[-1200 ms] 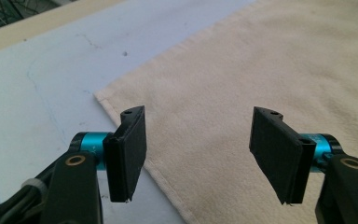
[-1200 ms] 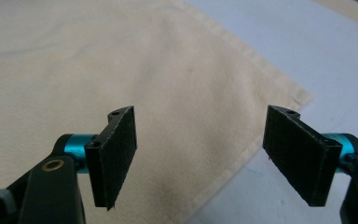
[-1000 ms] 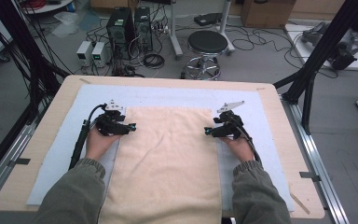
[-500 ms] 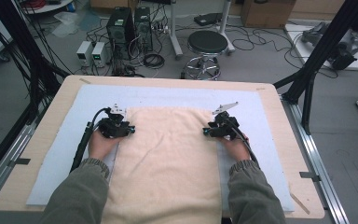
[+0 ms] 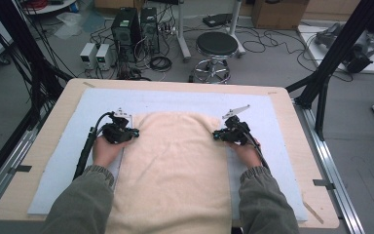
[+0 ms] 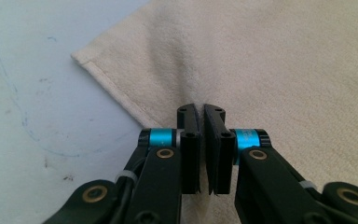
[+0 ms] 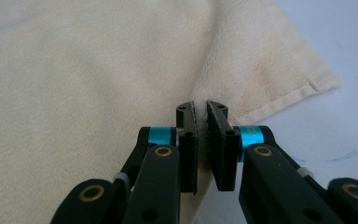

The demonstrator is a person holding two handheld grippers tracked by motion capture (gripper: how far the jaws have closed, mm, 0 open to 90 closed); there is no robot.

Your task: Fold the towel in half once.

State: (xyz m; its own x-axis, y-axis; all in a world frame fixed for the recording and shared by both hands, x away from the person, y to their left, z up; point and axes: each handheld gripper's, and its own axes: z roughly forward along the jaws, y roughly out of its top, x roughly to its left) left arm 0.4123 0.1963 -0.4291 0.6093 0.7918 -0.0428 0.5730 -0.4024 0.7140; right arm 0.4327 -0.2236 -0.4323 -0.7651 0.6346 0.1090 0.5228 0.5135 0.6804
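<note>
A cream towel (image 5: 175, 161) lies flat on a pale mat (image 5: 175, 100), with its near end hanging over the table's front edge. My left gripper (image 5: 134, 132) sits at the towel's left edge near the far corner. Its jaws have just been closing and now pinch a ridge of the towel (image 6: 284, 70) between them in the left gripper view (image 6: 203, 112). My right gripper (image 5: 216, 135) sits at the towel's right edge. Its jaws have also just been closing, and they pinch the hemmed edge of the towel (image 7: 74, 70) in the right gripper view (image 7: 200, 109).
The mat covers most of a wooden table (image 5: 44, 126). Bare mat lies to the outside of each gripper (image 6: 37, 93) (image 7: 335, 130). Beyond the table stand a black stool (image 5: 216, 46), computer towers (image 5: 131, 24) with cables, and a black frame post (image 5: 331, 63).
Both pairs of jaws have closed onto the towel's side edges, puckering the cloth slightly. The hands have stayed where they were.
</note>
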